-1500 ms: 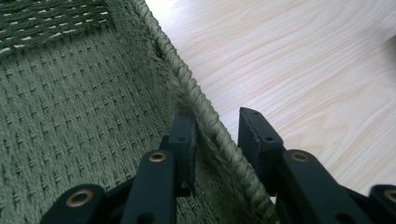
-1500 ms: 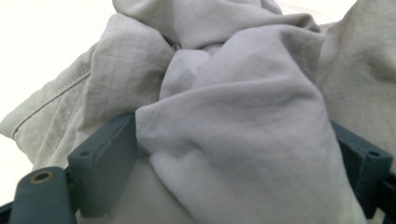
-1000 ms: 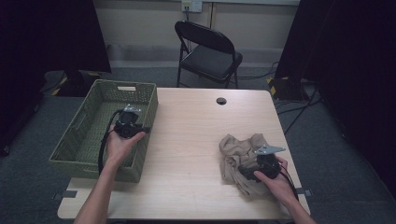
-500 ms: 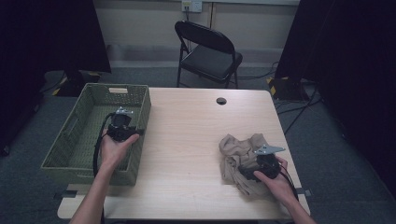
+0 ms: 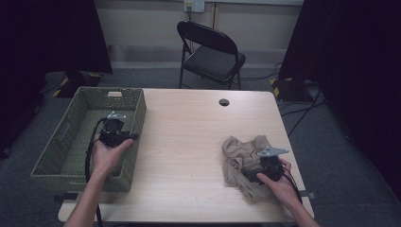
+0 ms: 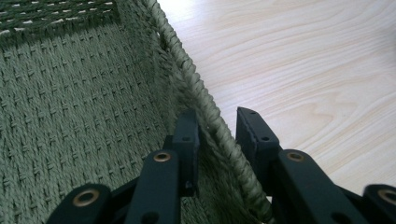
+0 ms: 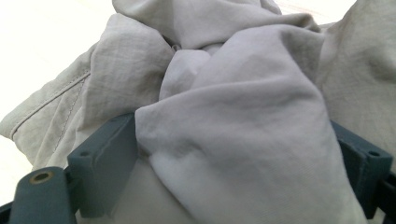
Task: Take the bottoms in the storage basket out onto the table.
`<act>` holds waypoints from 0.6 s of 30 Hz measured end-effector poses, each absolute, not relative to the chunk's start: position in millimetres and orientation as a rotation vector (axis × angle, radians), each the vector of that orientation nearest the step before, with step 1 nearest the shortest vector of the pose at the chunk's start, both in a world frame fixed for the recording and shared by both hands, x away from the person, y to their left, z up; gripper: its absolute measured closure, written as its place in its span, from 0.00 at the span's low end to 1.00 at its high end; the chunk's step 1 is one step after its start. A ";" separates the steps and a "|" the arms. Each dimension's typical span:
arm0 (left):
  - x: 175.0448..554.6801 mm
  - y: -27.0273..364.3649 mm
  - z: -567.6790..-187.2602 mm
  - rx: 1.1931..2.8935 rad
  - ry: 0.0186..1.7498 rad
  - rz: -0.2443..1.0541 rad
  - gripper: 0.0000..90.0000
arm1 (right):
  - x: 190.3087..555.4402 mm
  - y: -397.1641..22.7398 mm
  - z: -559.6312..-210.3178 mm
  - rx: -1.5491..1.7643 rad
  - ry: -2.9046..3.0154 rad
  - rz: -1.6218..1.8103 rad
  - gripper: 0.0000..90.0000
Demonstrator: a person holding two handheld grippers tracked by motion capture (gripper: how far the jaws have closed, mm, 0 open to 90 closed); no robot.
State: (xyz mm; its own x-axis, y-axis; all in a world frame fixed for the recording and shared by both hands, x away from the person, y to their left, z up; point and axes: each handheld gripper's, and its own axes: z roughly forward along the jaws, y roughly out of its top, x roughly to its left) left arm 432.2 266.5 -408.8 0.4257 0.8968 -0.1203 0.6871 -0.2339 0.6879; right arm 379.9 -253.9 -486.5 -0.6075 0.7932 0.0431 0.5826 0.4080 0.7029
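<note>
We are gripping the basket [image 5: 71, 142] wall at the table's left with the left gripper [image 6: 217, 135], jaws pinching its rim. The right gripper [image 7: 233, 154] is straddling the cloth [image 5: 243, 151], near right; clamping unclear. Next: bring cloth to basket.

A green woven basket [image 5: 71, 146] overhangs the table's left edge; crumpled beige cloth [image 5: 241, 153] lies front-right.
</note>
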 end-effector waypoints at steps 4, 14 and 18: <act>429.2 273.1 -408.4 1.997 1.347 0.390 0.78 | 379.9 -253.7 -486.5 1.197 2.370 1.004 0.14; 427.3 275.1 -408.7 2.004 1.336 0.404 0.78 | 379.9 -253.7 -486.6 1.198 2.369 1.004 0.14; 426.1 277.9 -408.6 2.003 1.336 0.393 0.78 | 379.9 -253.7 -486.6 1.197 2.369 1.004 0.14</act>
